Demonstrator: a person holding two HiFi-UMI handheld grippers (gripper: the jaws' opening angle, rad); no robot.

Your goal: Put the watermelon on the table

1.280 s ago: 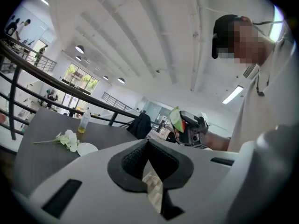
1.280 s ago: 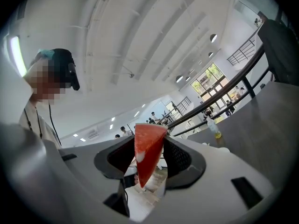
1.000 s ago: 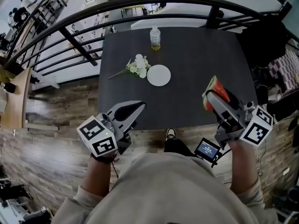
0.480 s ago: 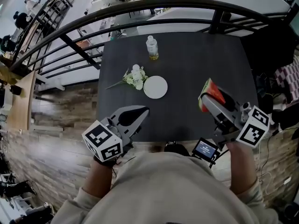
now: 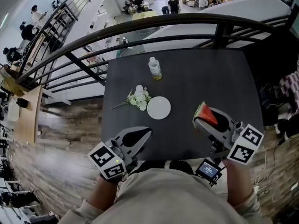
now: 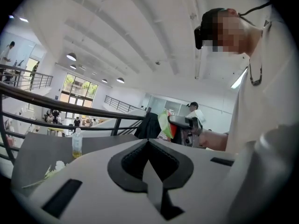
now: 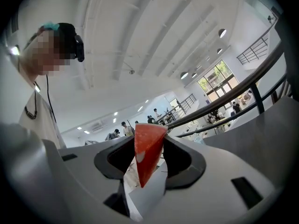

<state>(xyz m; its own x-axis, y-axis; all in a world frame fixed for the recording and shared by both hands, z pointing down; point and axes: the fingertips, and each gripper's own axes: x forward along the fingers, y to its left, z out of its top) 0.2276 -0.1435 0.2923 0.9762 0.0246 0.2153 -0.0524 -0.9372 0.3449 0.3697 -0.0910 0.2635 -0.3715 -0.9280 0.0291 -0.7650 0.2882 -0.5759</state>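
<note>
While your right gripper (image 5: 200, 121) clamps the watermelon (image 5: 206, 114) between its jaws, the wedge hangs over the tabletop (image 5: 210, 73), right of the plate (image 5: 159, 108) and, as far as the head view tells, not resting on the surface. Your left gripper (image 5: 145, 133) hovers on the near side of the plate, jaws pressed together with nothing in them. You are at the carry stage, and the placing is not yet done. Next, I'd judge, lower the wedge onto bare tabletop right of the plate. Let it settle, then spread the jaws and draw back level so it doesn't tip.
</note>
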